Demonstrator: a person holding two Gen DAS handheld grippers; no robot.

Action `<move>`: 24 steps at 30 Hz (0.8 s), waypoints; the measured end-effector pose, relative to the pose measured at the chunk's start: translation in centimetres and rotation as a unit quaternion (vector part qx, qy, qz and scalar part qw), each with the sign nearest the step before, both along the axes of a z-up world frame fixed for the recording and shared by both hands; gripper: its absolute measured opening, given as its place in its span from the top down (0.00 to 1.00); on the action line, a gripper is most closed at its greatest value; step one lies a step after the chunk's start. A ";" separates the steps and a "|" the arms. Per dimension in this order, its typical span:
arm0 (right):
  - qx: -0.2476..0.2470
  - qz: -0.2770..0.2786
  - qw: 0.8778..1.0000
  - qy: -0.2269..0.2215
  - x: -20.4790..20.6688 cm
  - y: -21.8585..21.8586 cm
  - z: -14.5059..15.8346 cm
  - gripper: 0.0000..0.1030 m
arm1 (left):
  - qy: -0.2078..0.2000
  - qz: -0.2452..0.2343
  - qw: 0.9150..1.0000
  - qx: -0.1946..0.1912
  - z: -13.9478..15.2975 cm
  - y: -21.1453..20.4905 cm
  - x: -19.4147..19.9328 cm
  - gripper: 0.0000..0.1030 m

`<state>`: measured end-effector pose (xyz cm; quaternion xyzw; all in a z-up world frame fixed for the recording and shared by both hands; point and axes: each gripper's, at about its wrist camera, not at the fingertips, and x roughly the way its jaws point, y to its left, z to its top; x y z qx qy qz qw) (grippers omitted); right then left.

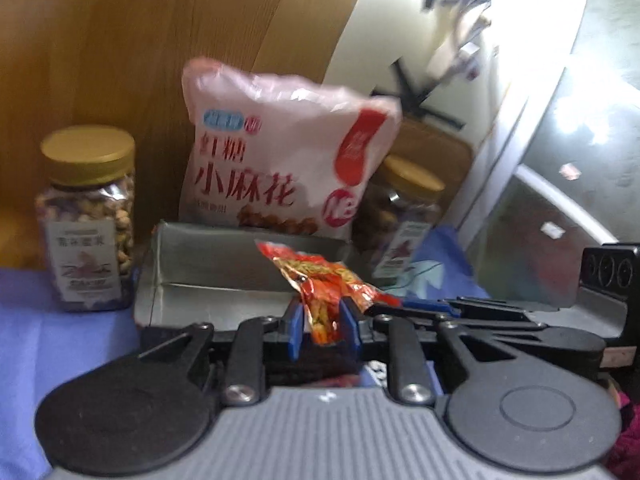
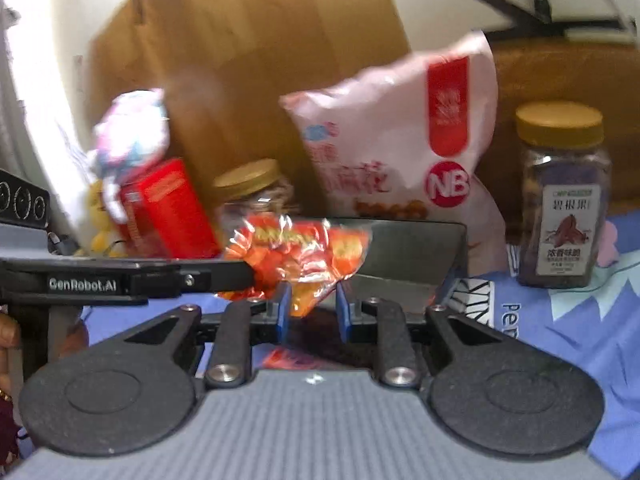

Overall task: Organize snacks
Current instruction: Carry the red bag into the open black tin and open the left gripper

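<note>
A: What do I hold now?

B: My left gripper (image 1: pixel 324 322) and right gripper (image 2: pixel 312 312) both clamp the red snack packet (image 1: pixel 326 280), each on one end. It hangs above the near edge of the grey tray (image 1: pixel 208 276).

A: Is there room?

B: The tray floor looks free. At its far edge leans the pink bag (image 1: pixel 280 152), with one nut jar (image 1: pixel 90 216) on each side, close to the tray walls.

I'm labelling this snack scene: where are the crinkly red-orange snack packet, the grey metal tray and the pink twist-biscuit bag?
Crinkly red-orange snack packet (image 1: pixel 320 280): left wrist view, printed middle.
Grey metal tray (image 1: pixel 208 252): left wrist view, back wall.
Pink twist-biscuit bag (image 2: pixel 400 136): right wrist view, front face.
</note>
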<state>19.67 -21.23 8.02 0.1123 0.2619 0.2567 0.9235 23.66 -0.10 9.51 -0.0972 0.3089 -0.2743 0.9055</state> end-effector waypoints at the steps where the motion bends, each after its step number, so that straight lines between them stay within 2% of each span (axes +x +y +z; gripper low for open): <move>1: 0.001 -0.003 1.000 0.013 1.3 -0.1 -0.6 0.74 | 0.004 -0.004 1.000 0.003 -0.6 -0.4 0.7 0.81; 3: 0.002 -0.001 1.000 0.027 2.6 -0.3 -1.5 0.74 | 0.012 -0.017 1.000 0.010 -1.6 -1.3 1.8 0.81; 5: -0.007 -0.001 0.999 0.035 3.5 -0.1 -2.0 0.72 | 0.014 -0.018 1.000 0.020 -2.3 -2.2 2.3 0.73; 8: -0.019 -0.016 0.999 0.033 4.1 -0.5 -2.3 0.72 | -0.007 -0.023 0.999 0.039 -2.4 -2.4 1.9 0.72; 11: -0.009 -0.015 1.000 0.022 3.6 -1.3 -2.5 0.72 | -0.046 -0.001 0.998 0.034 -1.5 -0.1 1.0 0.68; 13: -0.015 -0.017 1.000 0.013 3.1 -1.6 -2.8 0.74 | -0.062 0.041 0.997 0.030 -1.0 1.9 0.9 0.65; 17: -0.040 -0.037 0.998 -0.018 2.2 -1.6 -2.5 0.74 | -0.047 0.126 0.989 0.057 -1.4 4.6 2.7 0.65; 21: -0.062 -0.071 0.995 -0.040 2.0 -1.6 -2.0 0.73 | -0.002 0.130 0.988 0.087 -3.4 4.4 3.8 0.65; 24: -0.068 -0.079 0.994 -0.025 2.6 -2.2 -2.4 0.73 | 0.011 0.133 0.986 0.102 -4.5 3.9 3.4 0.64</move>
